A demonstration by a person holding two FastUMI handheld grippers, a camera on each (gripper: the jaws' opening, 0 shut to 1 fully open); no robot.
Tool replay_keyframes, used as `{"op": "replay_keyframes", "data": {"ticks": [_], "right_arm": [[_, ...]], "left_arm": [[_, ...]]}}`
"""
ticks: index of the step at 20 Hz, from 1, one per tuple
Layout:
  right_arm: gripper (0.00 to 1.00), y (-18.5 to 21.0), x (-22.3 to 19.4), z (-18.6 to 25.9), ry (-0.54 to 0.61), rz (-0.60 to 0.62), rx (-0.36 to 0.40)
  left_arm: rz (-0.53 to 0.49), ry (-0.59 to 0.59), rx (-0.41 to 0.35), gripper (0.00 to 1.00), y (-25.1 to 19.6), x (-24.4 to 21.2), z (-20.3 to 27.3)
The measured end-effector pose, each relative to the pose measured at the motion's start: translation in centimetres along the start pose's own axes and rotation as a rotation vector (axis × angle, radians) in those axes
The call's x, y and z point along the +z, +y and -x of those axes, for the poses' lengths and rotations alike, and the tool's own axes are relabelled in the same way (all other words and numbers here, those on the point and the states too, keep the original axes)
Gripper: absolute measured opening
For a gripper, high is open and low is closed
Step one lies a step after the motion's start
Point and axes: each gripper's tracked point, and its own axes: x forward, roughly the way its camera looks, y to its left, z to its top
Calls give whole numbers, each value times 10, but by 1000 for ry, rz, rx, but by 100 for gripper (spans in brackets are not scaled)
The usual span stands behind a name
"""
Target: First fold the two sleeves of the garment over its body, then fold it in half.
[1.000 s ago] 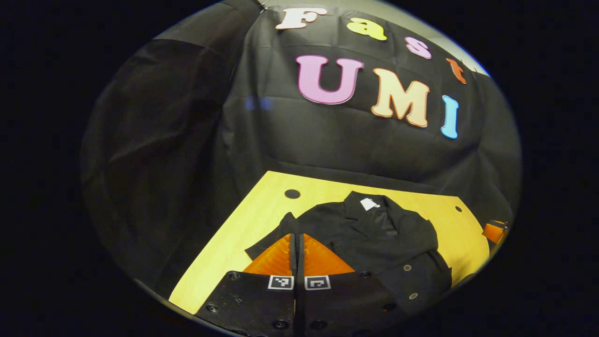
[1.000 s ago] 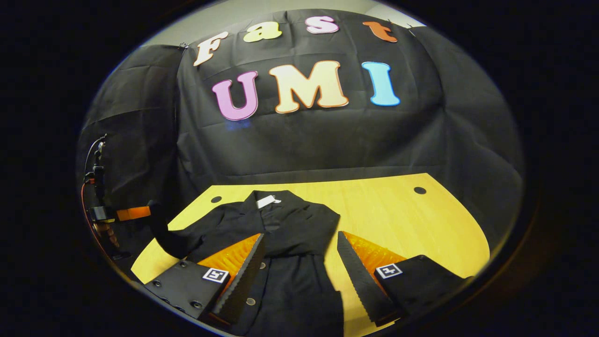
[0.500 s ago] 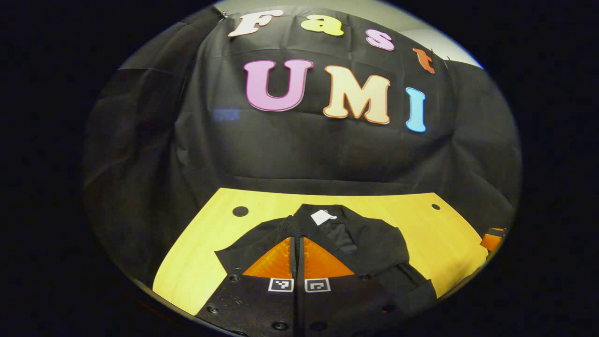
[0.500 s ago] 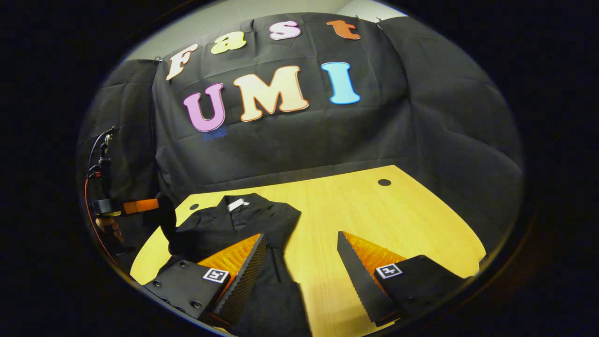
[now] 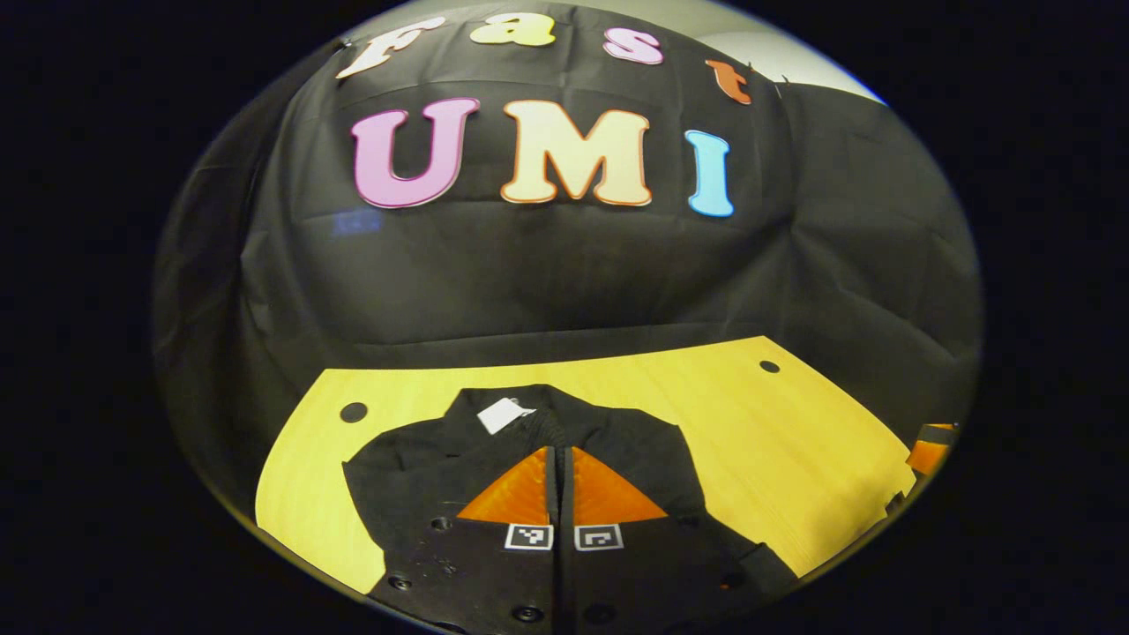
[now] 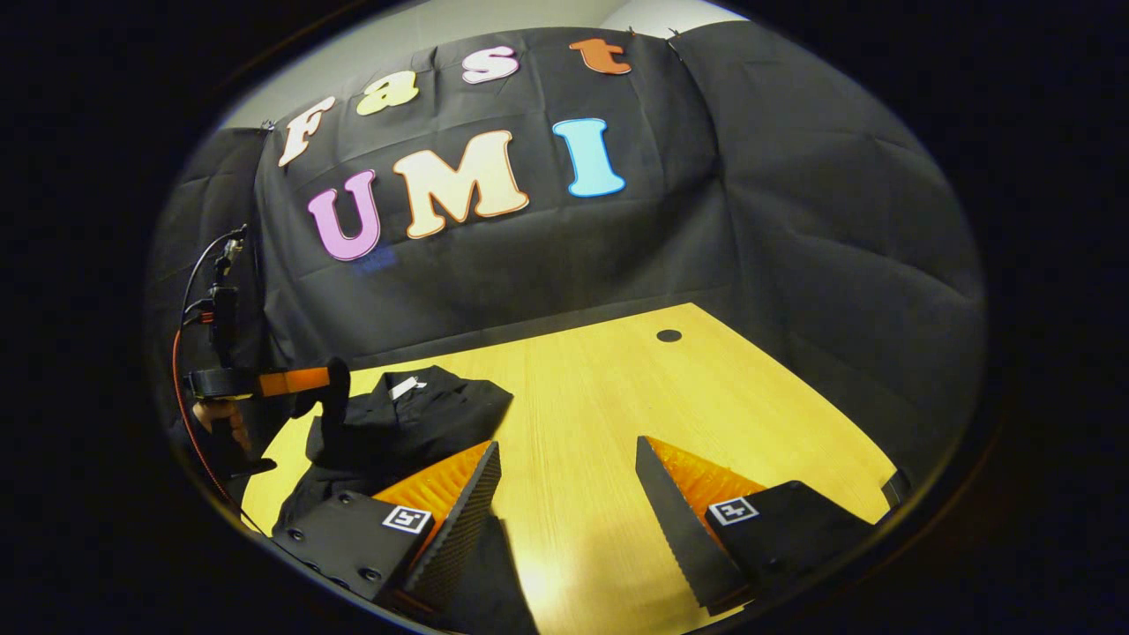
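One garment (image 5: pixel 423 467), one bench (image 5: pixel 794 459), two claws. The garment is black with a white tag (image 5: pixel 499 414) at its collar, and it lies on the yellow wooden bench. Two round holes show in the bench top in the left gripper view, one (image 5: pixel 354 412) far to the left of the claw and one (image 5: pixel 769 366) far off to its right; the right gripper view has a single hole (image 6: pixel 669 335) ahead of its claw.

In the left gripper view the left claw (image 5: pixel 559 481) has its two fingers pressed together with a fold of black cloth, the sleeve (image 5: pixel 551 428), rising from between the tips; the collar and tag sit just ahead and slightly left of it. The right gripper view shows what that view cannot: the left claw (image 6: pixel 333 381) from the side, held by a hand (image 6: pixel 225 422) with a cable running up from it, the sleeve (image 6: pixel 331 423) hanging from its tip above the garment (image 6: pixel 414 423).

The right claw (image 6: pixel 567 467) stands wide, nothing between its fingers, bare bench (image 6: pixel 582 414) in the gap. The garment lies ahead and to its left, and black cloth runs under its left finger (image 6: pixel 459 516); I cannot tell whether they touch
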Motion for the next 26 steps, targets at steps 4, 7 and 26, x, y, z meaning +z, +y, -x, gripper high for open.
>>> {"op": "replay_keyframes", "data": {"ticks": [4,7,26], "right_arm": [[98,-12,-3,4,10,-9,-11],[98,-18,-3,3,13,-13,-12],[98,57,-29,13,59,88,210]], "left_arm": [[-25,25,-30,0,-34,-4,-22],[-43,58,-25,0,-48,-11,-35],[41,-47,231,92,70,-29,148]]}}
